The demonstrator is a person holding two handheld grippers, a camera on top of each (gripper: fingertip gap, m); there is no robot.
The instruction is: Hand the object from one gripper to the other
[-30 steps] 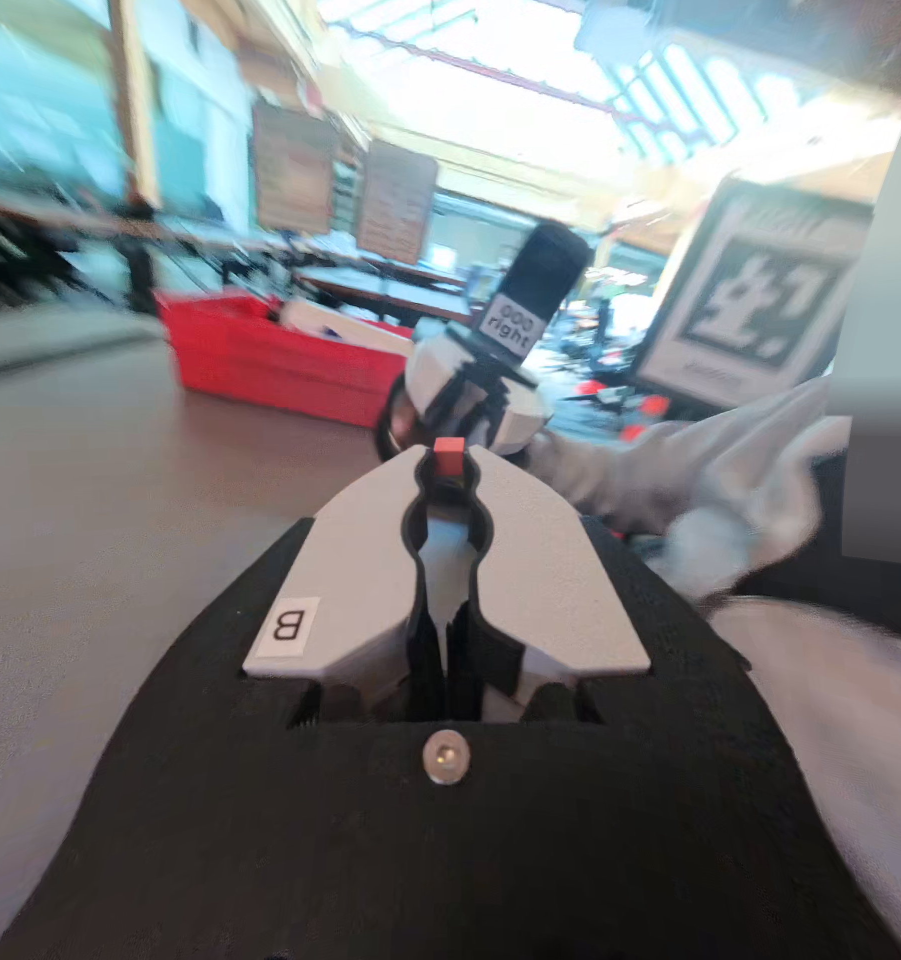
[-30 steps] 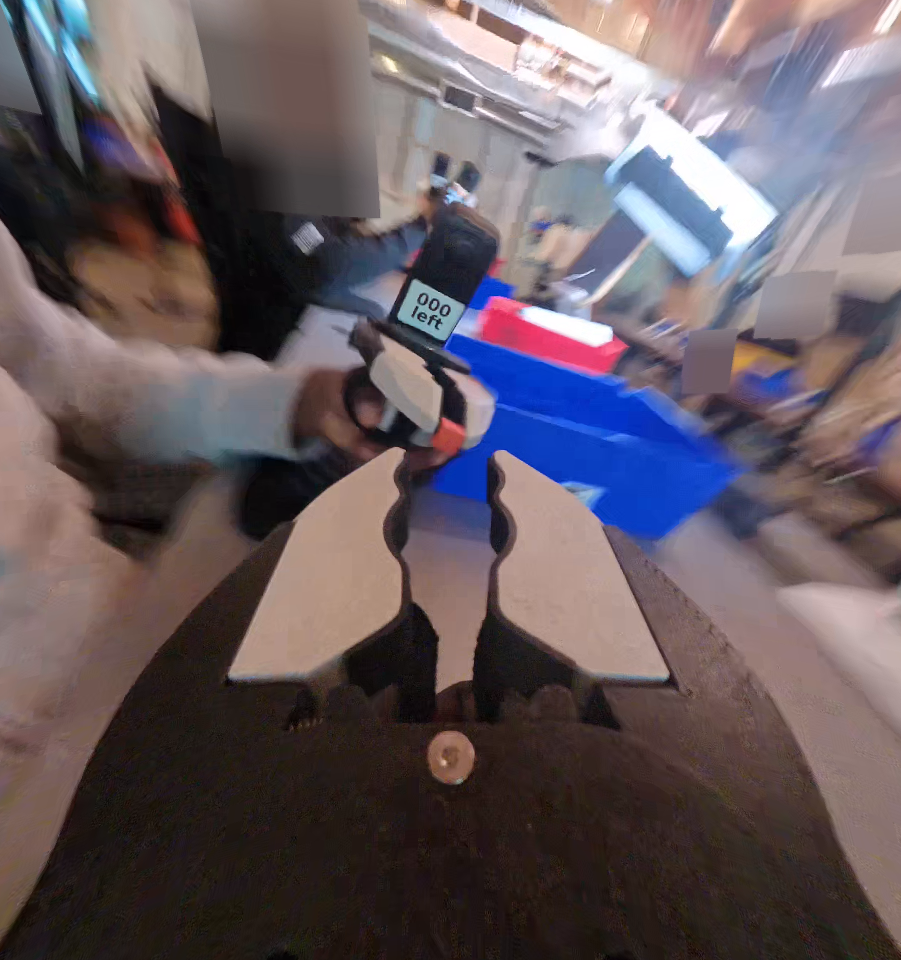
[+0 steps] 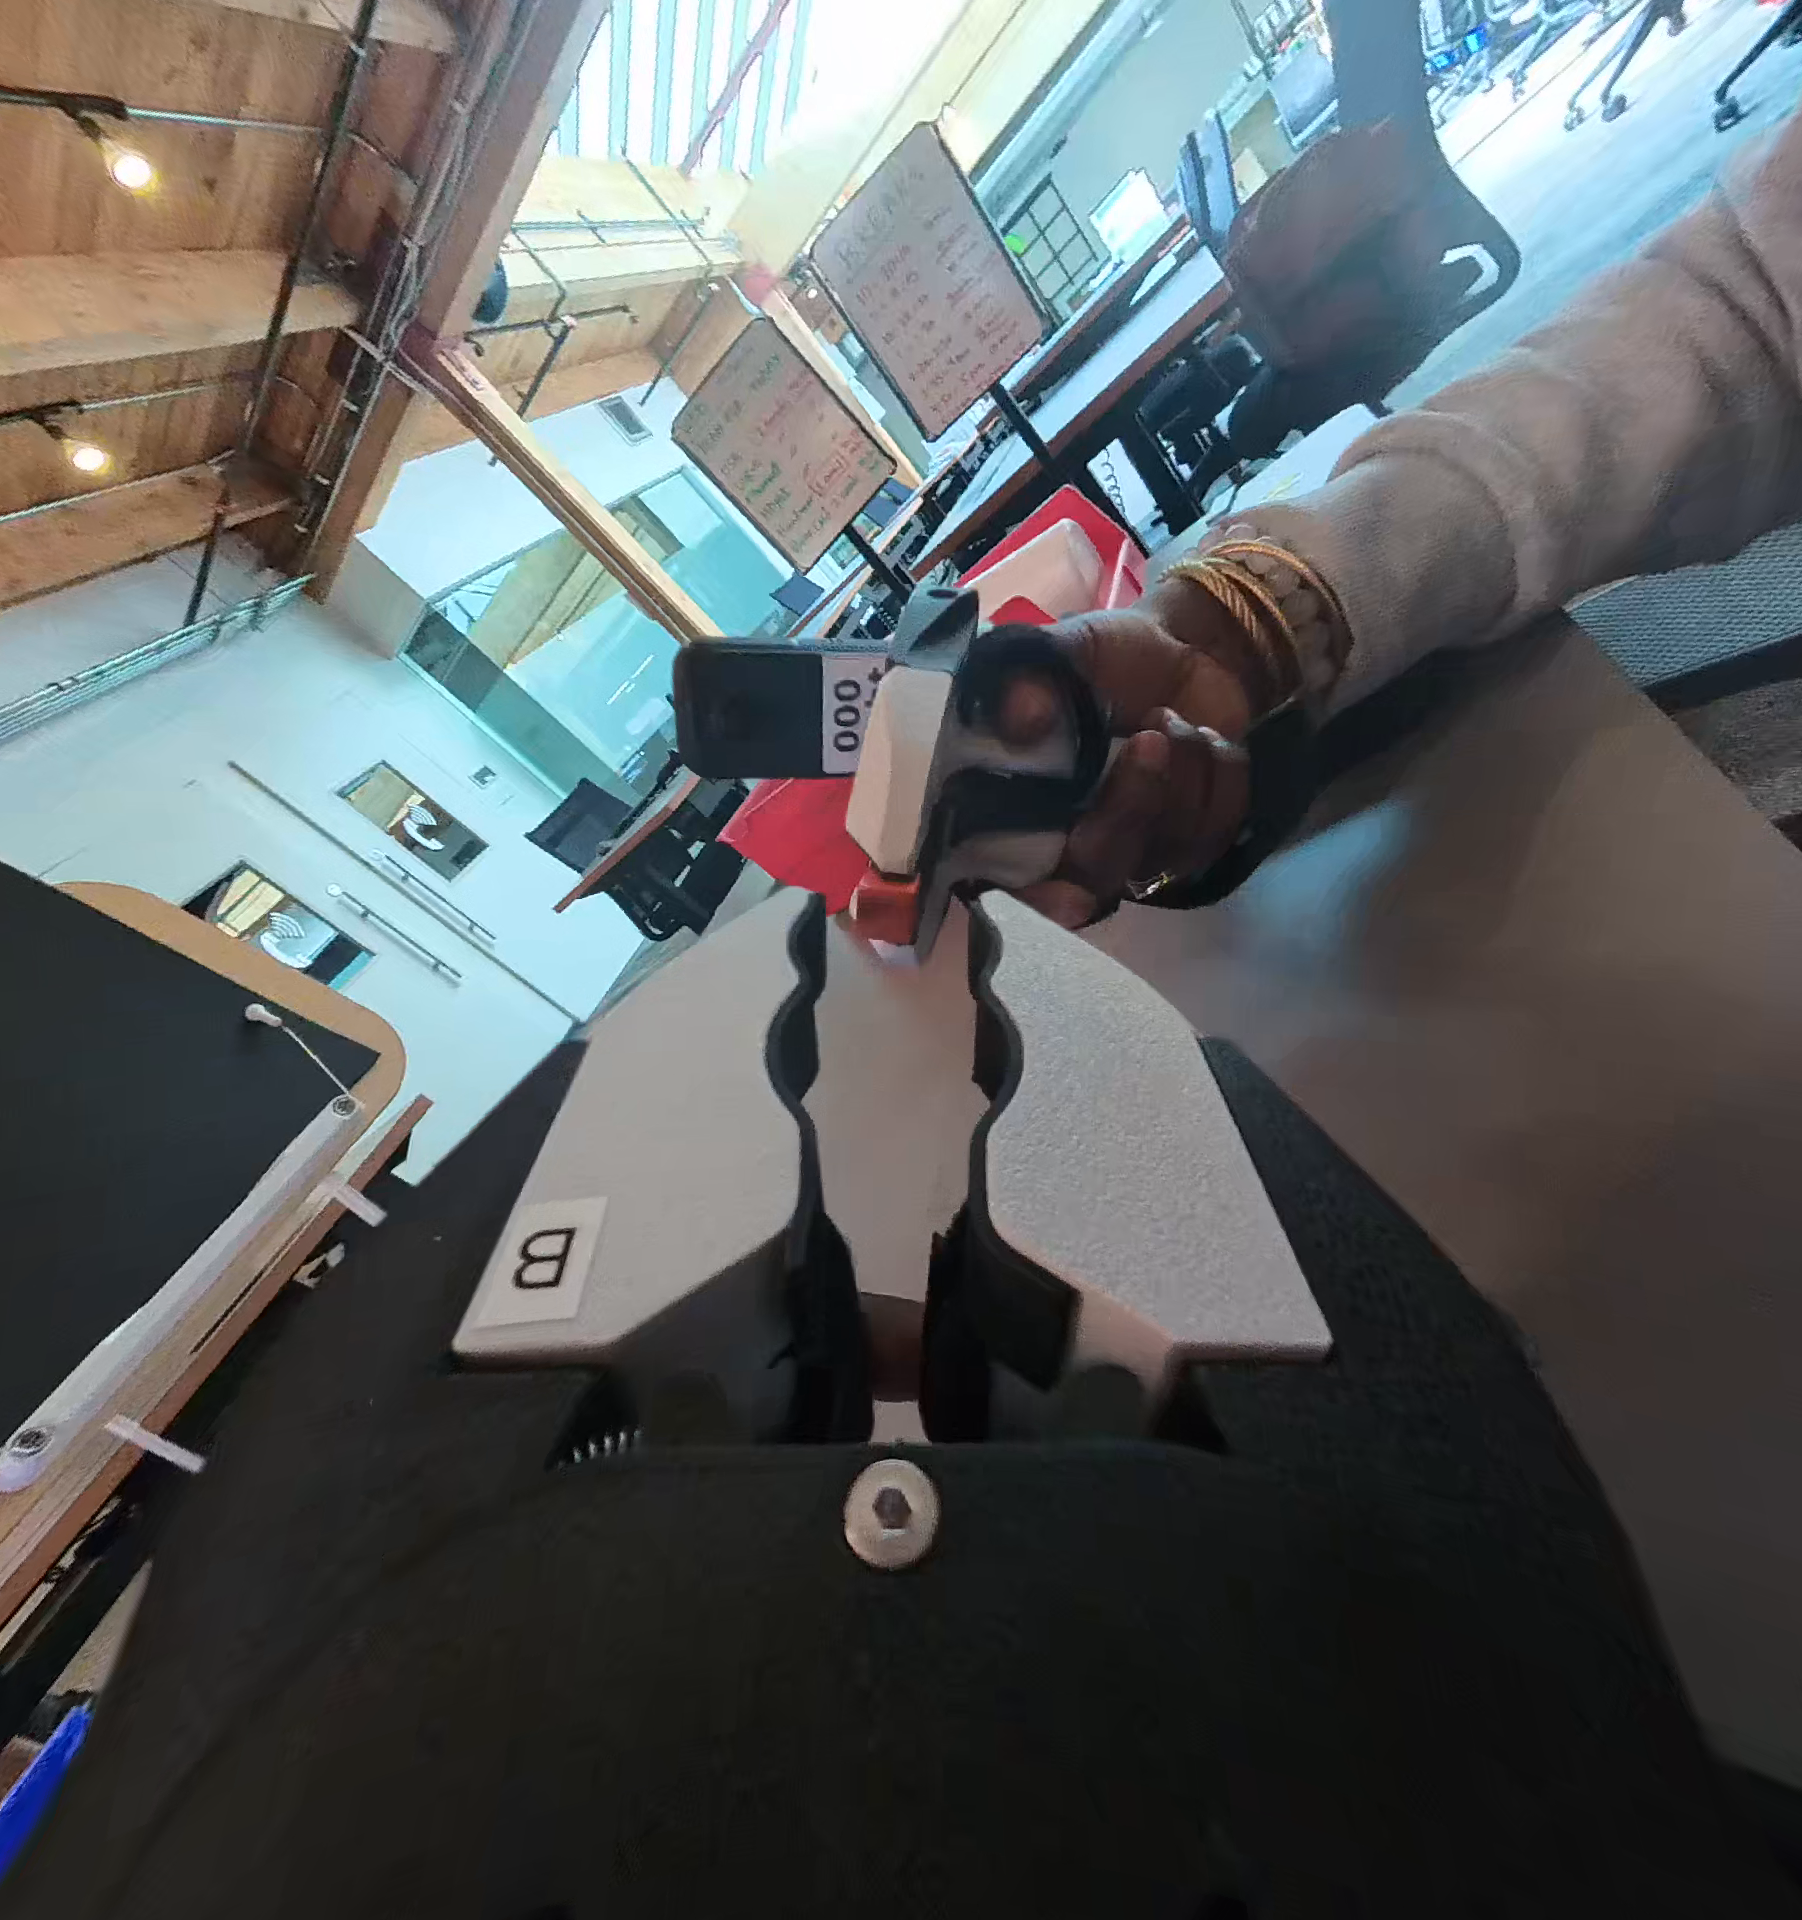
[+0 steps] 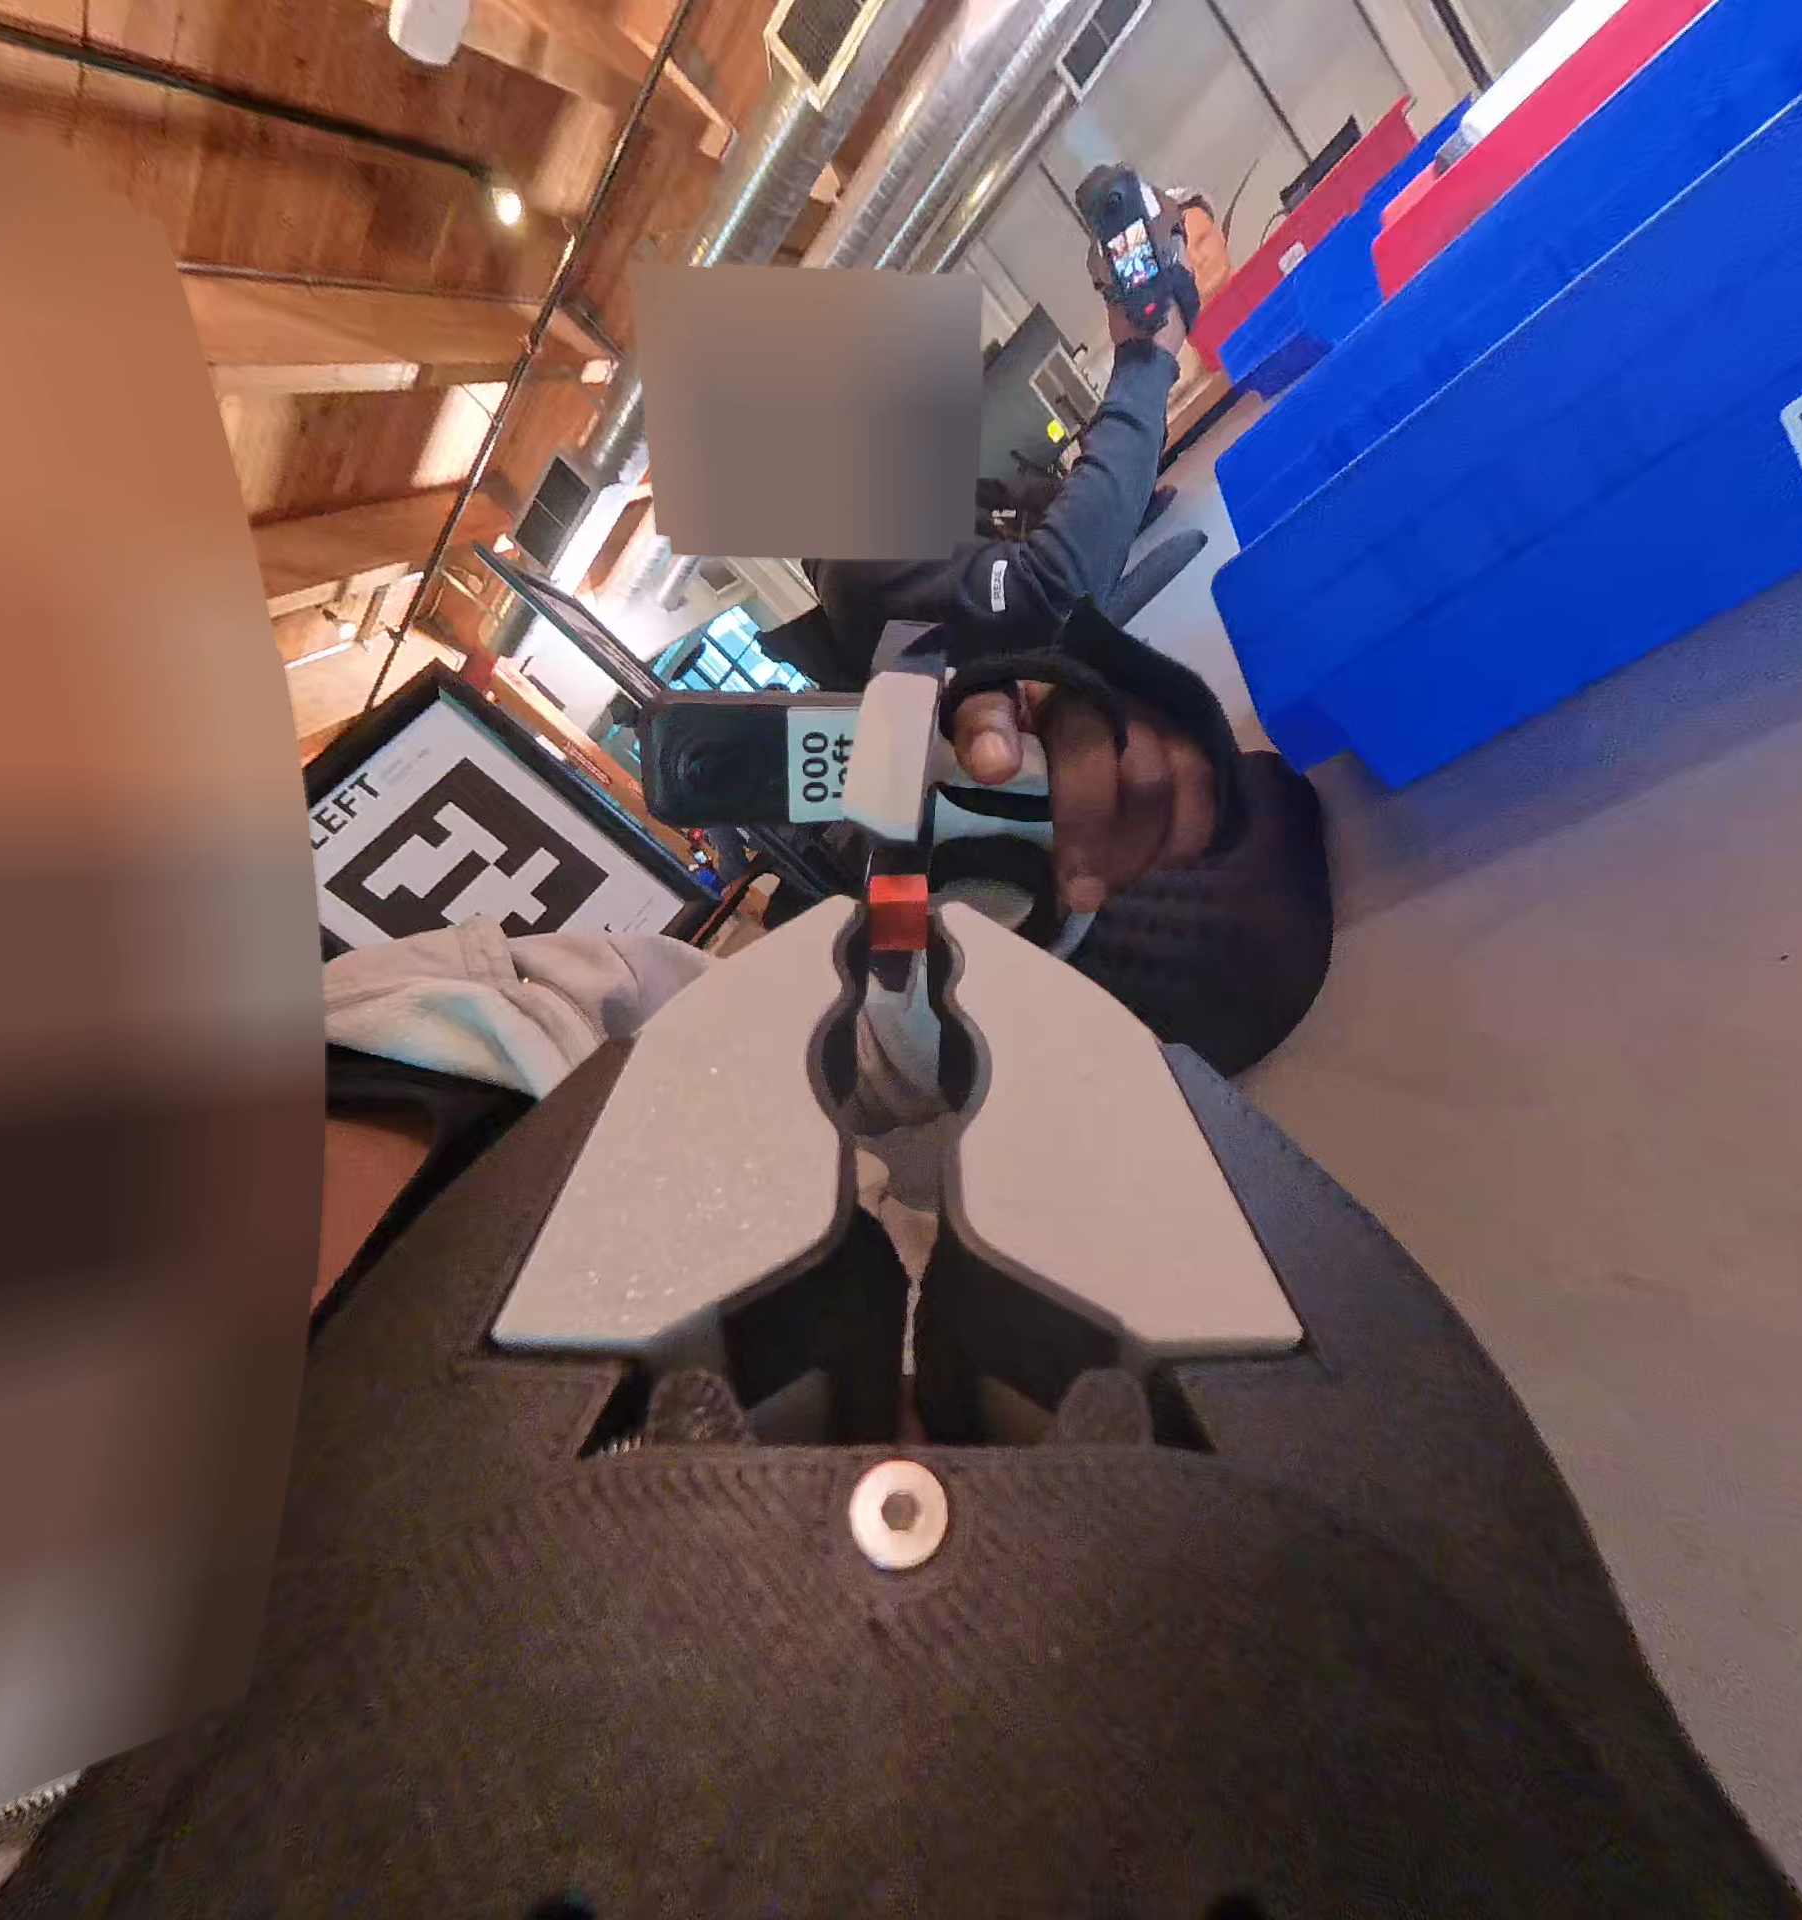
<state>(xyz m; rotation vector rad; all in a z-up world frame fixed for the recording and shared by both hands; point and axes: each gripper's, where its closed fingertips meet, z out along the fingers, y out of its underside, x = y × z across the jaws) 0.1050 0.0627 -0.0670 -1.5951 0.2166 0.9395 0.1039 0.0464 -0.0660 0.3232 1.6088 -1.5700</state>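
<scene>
Here, above the grey worktop [image 3: 1499,1091], the grey-fingered left gripper [image 3: 895,914] stands spread and tip-to-tip with the matching right gripper [image 4: 897,920], which seems to pinch the small red block [image 4: 897,906] at its fingertips, so the left probably need only back straight away.

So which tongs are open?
The left tongs: their fingers stand wide apart, gripping nothing, while the right tongs pinch the red block.
</scene>
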